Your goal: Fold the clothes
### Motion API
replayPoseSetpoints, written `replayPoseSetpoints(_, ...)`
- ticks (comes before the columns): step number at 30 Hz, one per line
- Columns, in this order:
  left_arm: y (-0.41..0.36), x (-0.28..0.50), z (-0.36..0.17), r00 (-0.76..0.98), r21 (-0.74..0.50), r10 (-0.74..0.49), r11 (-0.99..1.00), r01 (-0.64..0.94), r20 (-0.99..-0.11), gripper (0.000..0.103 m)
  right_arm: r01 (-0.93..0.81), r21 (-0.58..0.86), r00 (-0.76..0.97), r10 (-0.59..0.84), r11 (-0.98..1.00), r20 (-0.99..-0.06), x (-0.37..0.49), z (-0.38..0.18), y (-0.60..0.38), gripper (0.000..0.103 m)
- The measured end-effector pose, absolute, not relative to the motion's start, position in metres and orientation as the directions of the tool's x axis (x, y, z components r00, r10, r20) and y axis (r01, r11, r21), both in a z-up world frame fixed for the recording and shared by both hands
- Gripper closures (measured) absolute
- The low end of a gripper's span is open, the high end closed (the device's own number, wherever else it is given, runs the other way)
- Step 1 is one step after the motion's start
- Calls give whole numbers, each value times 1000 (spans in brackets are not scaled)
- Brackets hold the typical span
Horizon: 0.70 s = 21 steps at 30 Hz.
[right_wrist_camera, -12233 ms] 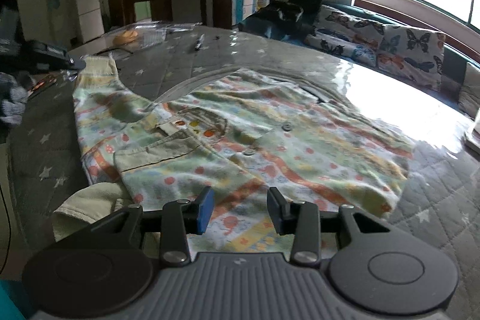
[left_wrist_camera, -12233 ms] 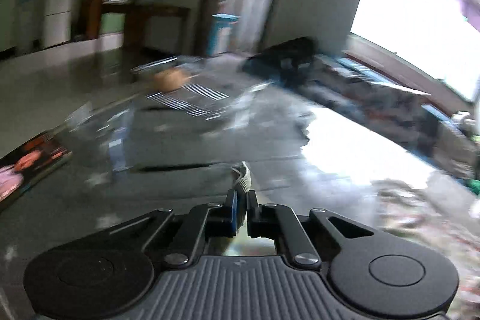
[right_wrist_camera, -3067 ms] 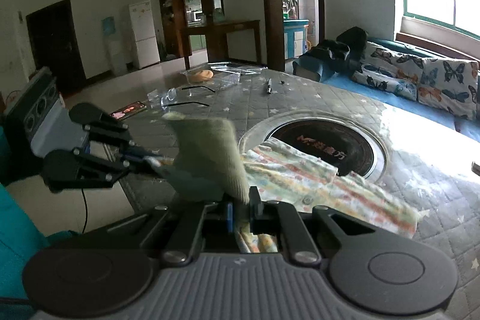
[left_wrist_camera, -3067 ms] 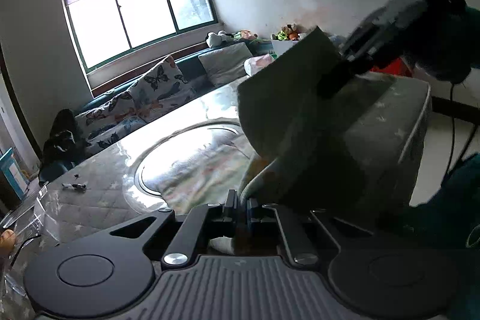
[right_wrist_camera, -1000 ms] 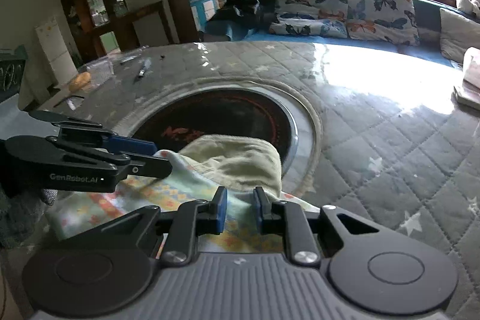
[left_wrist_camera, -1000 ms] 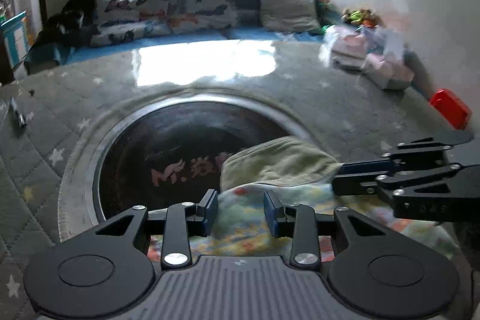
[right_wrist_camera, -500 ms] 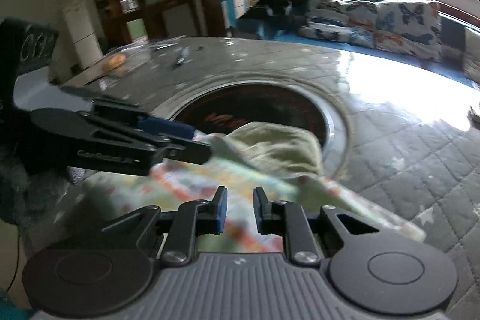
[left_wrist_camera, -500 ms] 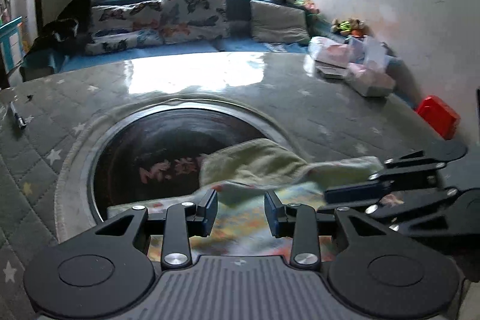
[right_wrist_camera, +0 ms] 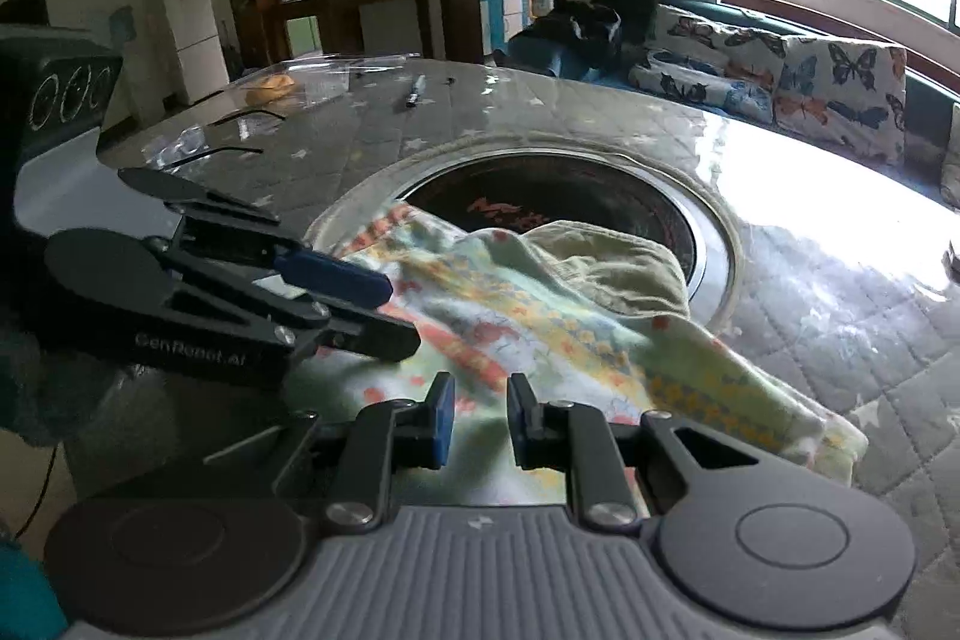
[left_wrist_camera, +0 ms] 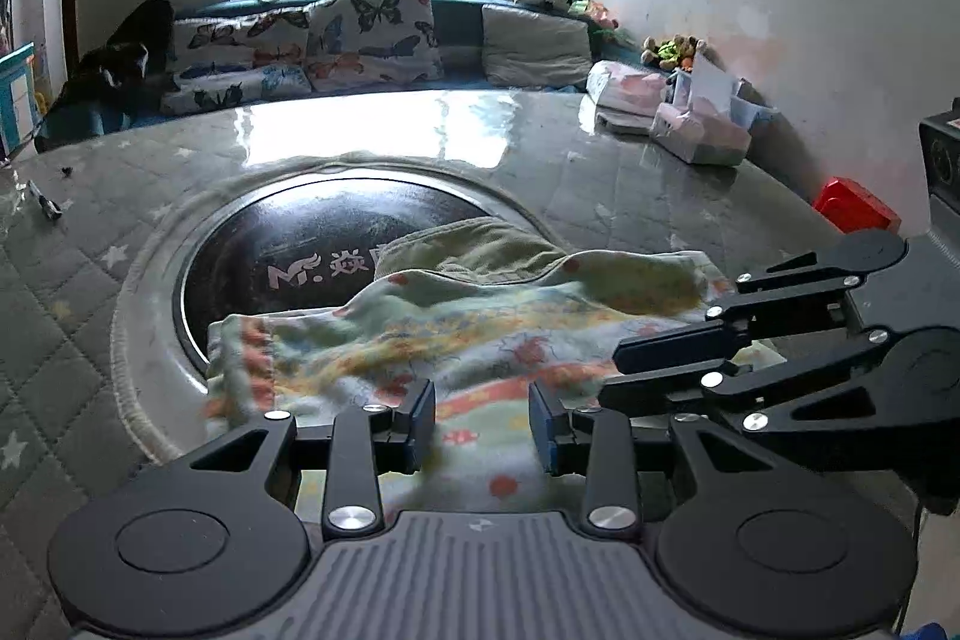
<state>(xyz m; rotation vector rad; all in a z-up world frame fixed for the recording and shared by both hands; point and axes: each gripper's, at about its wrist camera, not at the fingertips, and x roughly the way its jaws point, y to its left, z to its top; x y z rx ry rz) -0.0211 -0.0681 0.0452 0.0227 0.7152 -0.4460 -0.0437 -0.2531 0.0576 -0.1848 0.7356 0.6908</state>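
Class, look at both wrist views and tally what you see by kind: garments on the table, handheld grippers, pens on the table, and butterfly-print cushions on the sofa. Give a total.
Garments: 1, the patterned shirt
Grippers: 2, left gripper and right gripper
Pens: 1, pen
Butterfly-print cushions: 4, counted in the left wrist view, butterfly cushions
Total: 8

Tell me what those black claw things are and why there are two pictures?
A person holds one grabbing tool in each hand, and each tool carries its own camera, so you get two pictures. One picture looks along the left gripper, with the right gripper reaching in from the side. The other looks along the right gripper, with the left gripper poking in. Both have their fingers apart and hold nothing. Below them a colourful folded garment lies on a grey quilted table, partly over a dark round plate in the middle.
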Motion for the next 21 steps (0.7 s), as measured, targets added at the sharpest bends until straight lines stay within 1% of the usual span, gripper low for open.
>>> replayPoseSetpoints(2, -69, -30, 42, 676, -104, -381, 905, 413, -630, 66, -647, 68, 530, 513, 759, -675, -51, 55, -252, 86)
replayPoseSetpoints(5, -71, -36, 29, 668, -82, -363, 907, 413, -650, 66, -647, 50, 534, 499, 761, -682, -55, 48, -251, 86)
replayPoseSetpoints(8, -72, -41, 29, 680, -66, -355, 909, 412, -641, 65, -644, 47, 542, 498, 763, -677, -60, 48, -253, 86)
replayPoseSetpoints(11, -66, -45, 34, 685, -82, -363, 910, 407, -632, 65, -641, 44, 549, 497, 766, -672, -64, 49, -256, 84)
replayPoseSetpoints(14, -61, -46, 29, 684, -91, -357, 915, 394, -636, 60, -636, 44, 554, 496, 771, -669, -68, 49, -258, 84)
replayPoseSetpoints(18, -60, -48, 27, 692, -102, -352, 921, 375, -631, 58, -594, 71, 574, 484, 802, -660, -72, 41, -271, 83)
replayPoseSetpoints(21, -54, -50, 31, 697, -114, -352, 924, 364, -625, 55, -556, 84, 602, 471, 827, -645, -77, 39, -283, 80)
